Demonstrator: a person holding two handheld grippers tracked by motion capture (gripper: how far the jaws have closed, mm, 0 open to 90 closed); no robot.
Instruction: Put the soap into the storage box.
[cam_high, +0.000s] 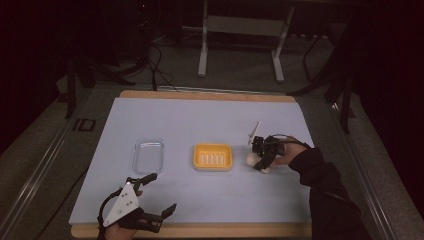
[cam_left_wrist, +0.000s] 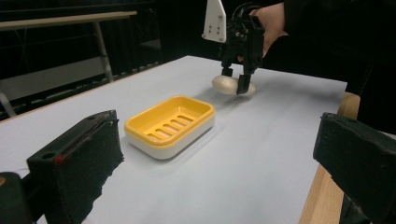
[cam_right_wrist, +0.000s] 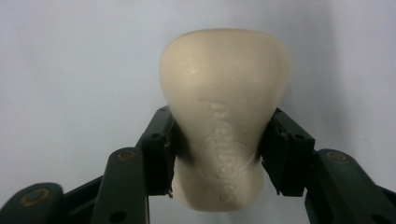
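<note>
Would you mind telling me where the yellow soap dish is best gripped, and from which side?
Grip the yellow soap dish from above, across its short width, near mid-length. Its rim flares out over the white base, so pads should catch under that lip. The long sides are straight and parallel; the corners are rounded. The open left tongs are free, while the right tongs are shut on the soap.

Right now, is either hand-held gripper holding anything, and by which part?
The right hand-held gripper pinches the cream soap bar across its narrow middle. The left hand-held gripper is open, holding nothing.

Cream soap bar (cam_right_wrist: 224, 116), embossed, flat on the pale sheet, right of the yellow soap dish (cam_high: 213, 156).
</note>
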